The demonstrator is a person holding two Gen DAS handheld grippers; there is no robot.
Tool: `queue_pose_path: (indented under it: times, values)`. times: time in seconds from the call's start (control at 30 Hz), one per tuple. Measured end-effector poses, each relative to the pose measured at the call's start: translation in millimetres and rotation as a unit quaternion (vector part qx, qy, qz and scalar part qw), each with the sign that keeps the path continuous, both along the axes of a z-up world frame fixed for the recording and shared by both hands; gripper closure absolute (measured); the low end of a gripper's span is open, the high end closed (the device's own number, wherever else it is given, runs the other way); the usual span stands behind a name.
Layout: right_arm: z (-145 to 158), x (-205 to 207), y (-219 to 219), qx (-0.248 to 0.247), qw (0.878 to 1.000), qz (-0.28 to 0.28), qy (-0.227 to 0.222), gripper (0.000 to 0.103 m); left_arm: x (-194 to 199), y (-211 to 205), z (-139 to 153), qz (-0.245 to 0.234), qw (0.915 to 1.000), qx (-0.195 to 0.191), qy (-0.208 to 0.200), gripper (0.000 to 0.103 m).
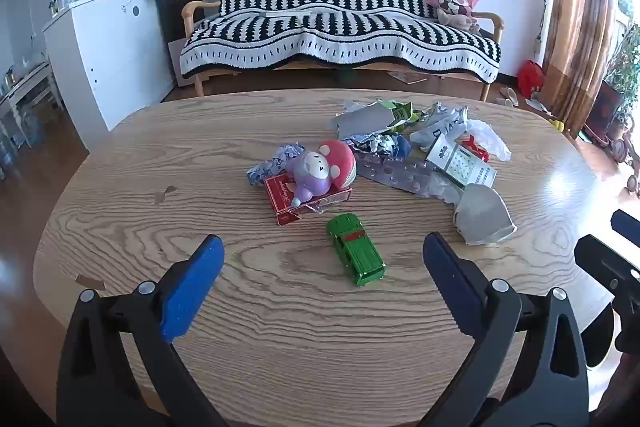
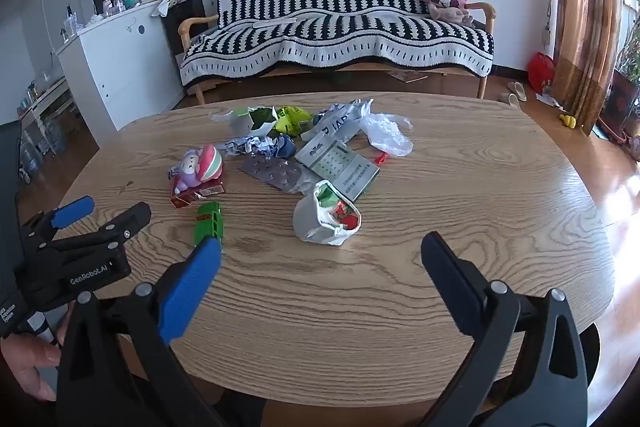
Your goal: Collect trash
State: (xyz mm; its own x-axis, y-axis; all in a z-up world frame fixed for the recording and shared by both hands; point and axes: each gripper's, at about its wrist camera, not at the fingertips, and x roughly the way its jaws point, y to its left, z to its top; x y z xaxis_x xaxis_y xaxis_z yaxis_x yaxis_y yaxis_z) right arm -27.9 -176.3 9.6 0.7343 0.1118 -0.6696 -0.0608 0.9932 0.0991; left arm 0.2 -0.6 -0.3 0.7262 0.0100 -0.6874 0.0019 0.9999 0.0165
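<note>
Both hand-held grippers, left (image 1: 322,247) and right (image 2: 320,251), are held fully open and empty over the worktop's (image 1: 120,227) near edge, apparently readied for the trash (image 2: 326,219).

Wood-grain worktop (image 1: 120,187) with a slight sheen, crinkly foil blister pack (image 1: 394,173), crumpled paper (image 2: 256,147), thin clear plastic bag (image 2: 390,135), glossy green toy car (image 1: 356,253).

Left tool (image 1: 323,242) gapes empty above green toy car (image 1: 355,249) on wooden table (image 1: 160,219).
</note>
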Motion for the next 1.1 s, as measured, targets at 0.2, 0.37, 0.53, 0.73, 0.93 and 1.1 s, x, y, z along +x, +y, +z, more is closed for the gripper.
queue_pose_path:
  times: [0.2,0.37,0.53,0.73,0.93,1.1]
  values:
    - [0.7,-0.8,0.8,0.0,1.0,0.003,0.003,0.006,0.2,-0.9,-0.5,0.002,1.0,-0.001,0.0,0.006]
    - [1.0,1.6,3.1,-0.002,1.0,0.002,0.006,0.006,2.7,1.5,-6.9,0.001,1.0,-0.002,-0.002,0.006]
    - [1.8,-1.9,2.7,-0.003,1.0,0.002,0.007,0.006,1.5,3.2,-7.5,0.001,1.0,-0.005,0.0,0.006]
    - [2.3,-2.1,1.5,-0.002,1.0,0.003,0.007,0.006,-0.3,4.6,-5.3,0.001,1.0,-0.006,0.0,0.006]
    - [3.1,-2.0,2.3,-0.003,1.0,0.004,0.007,0.006,-0.5,4.2,-5.7,0.002,1.0,-0.006,0.0,0.006]
    - [2.9,-2.1,2.5,-0.004,1.0,0.004,0.007,0.006,-0.7,4.0,-5.4,0.001,1.0,-0.006,0.001,0.006]
